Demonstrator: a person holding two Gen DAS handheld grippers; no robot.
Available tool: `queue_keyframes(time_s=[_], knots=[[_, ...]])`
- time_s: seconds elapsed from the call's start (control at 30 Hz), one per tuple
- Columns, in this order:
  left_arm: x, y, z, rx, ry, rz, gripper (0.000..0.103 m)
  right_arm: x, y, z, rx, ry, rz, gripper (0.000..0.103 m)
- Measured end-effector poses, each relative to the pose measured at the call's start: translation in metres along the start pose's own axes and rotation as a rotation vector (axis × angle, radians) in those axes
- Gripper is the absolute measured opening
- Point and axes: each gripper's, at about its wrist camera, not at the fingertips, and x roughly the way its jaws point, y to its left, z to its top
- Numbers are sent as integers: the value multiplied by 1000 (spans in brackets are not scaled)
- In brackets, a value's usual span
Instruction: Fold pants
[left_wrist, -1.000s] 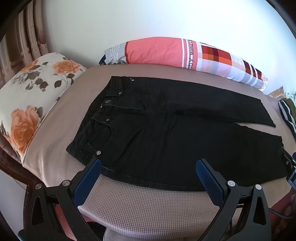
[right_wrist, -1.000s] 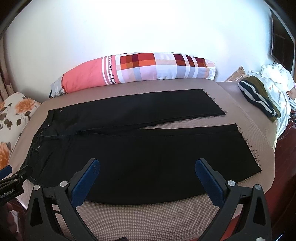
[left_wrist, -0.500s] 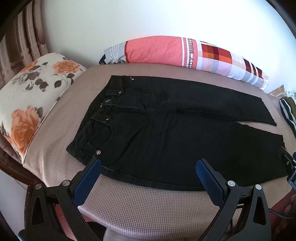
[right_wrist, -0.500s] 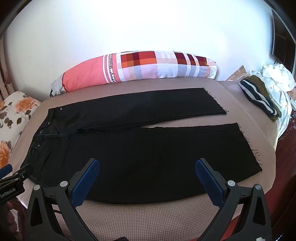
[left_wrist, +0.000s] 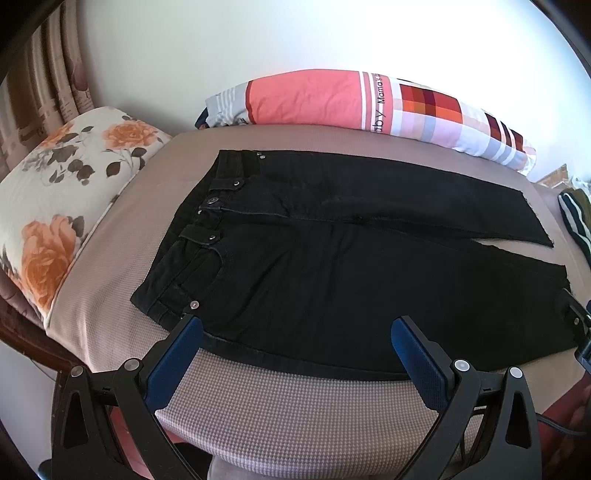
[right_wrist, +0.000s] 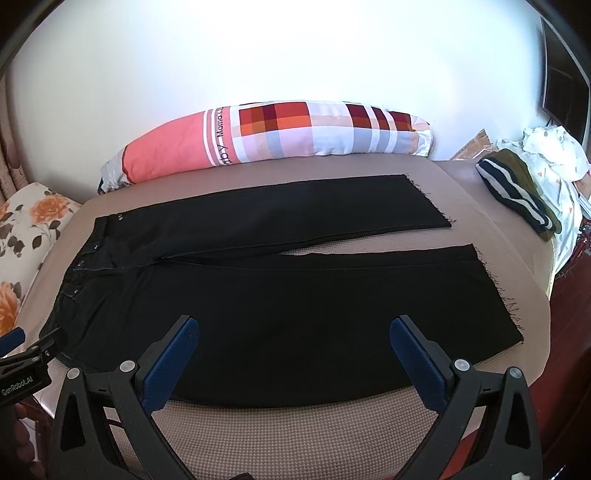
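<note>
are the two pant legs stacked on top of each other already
No, the black pants lie spread flat on the bed, the two legs side by side with a strip of bedcover showing between them near the hems.

The left black plastic two-finger gripper is built from angular, strut-like arms with triangular cut-outs near their bases. Each finger carries a flat, dark blue pad on its inner face, and round silver screw heads mark the joints (two to a side). A thin dark cable trails past its right arm. The right black plastic two-finger gripper is the same make: blue pads, silver screws, cut-out struts. Seen from the right wrist camera, the left tool's body bears white lettering, "GenRobot.AI".
</note>
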Motion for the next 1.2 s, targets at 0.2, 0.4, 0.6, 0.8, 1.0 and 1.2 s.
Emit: queue_keyframes(time_s=[0.2,0.4,0.6,0.8,1.0,1.2], knots=[[0,0,1,0,1,1,101,0,0,0,2,0,-5,103],[0,-1,1,1,3,3,101,1,1,0,0,1,-8,103],[0,-1,1,1,0,2,101,1,1,0,-1,-1,-11,103],[0,-3,1,3,2,2,101,1,2,0,-2,-2,-9,103],[1,-3,2,3,5,3,101,2,2,-1,1,1,-8,103],[2,-5,1,11,8,5,101,1,1,-1,1,1,-10,103]])
